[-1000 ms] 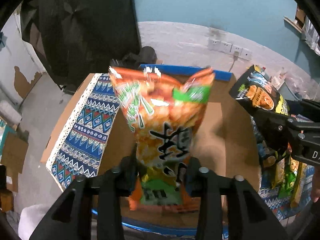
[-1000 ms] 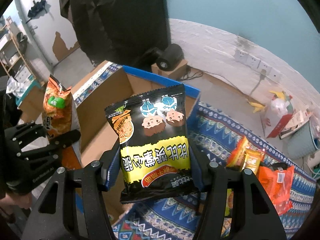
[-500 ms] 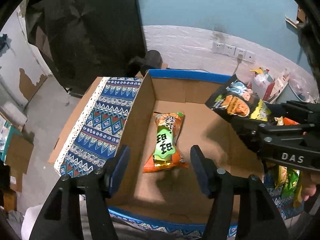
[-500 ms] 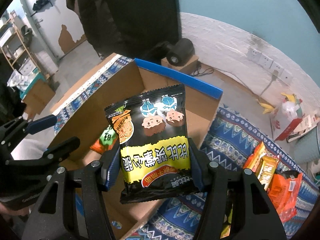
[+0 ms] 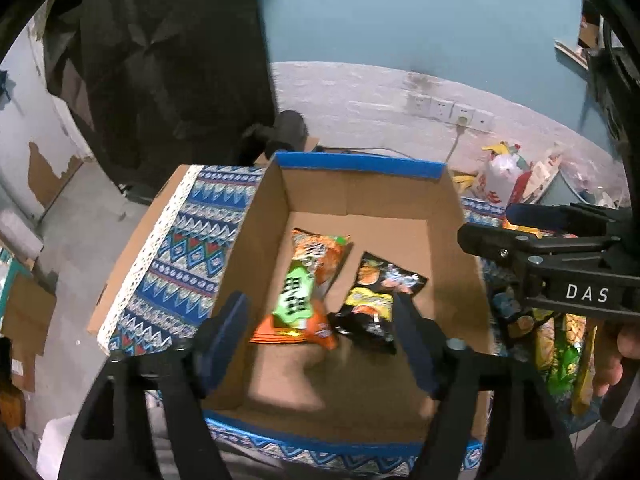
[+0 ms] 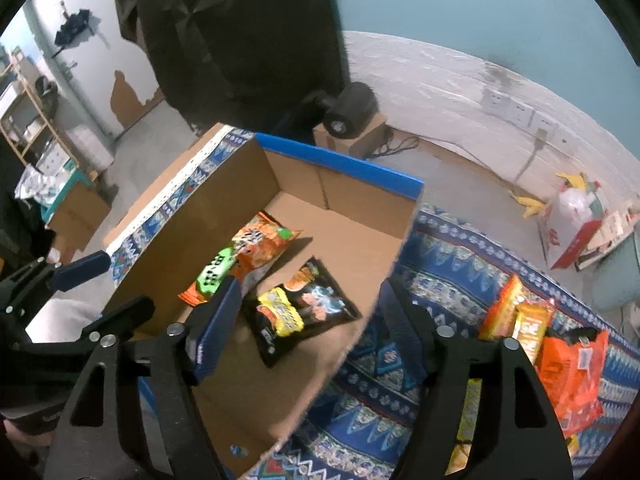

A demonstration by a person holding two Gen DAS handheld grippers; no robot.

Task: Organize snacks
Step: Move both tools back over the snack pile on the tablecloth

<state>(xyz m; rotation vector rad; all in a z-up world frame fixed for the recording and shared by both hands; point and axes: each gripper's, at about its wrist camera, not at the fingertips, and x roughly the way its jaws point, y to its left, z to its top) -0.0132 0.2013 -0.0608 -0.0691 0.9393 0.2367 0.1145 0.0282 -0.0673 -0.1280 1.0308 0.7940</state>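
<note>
A cardboard box (image 5: 360, 162) with a blue rim stands open on a patterned cloth. On its floor lie an orange snack bag (image 5: 308, 280) and, touching it on the right, a black snack bag (image 5: 378, 300). My left gripper (image 5: 320, 334) hovers above them, its jaws opening with nothing pressed between the pads. In the right wrist view the same box (image 6: 340, 160) holds the orange bag (image 6: 256, 248) and the black bag (image 6: 296, 312). My right gripper (image 6: 308, 320) hangs over the box's right wall, its jaws opening and holding nothing. Each gripper shows at the edge of the other's view.
Several snack packets (image 6: 560, 360) lie on the blue patterned cloth (image 6: 440, 264) right of the box. A black round device on a small carton (image 6: 352, 112) stands behind the box. A white plastic bag (image 6: 576, 216) sits by the wall, below the sockets.
The left gripper let go of the orange bag, which dropped into the box. The right gripper then released the black bag, which landed beside it. Both pairs of jaws stand wider.
</note>
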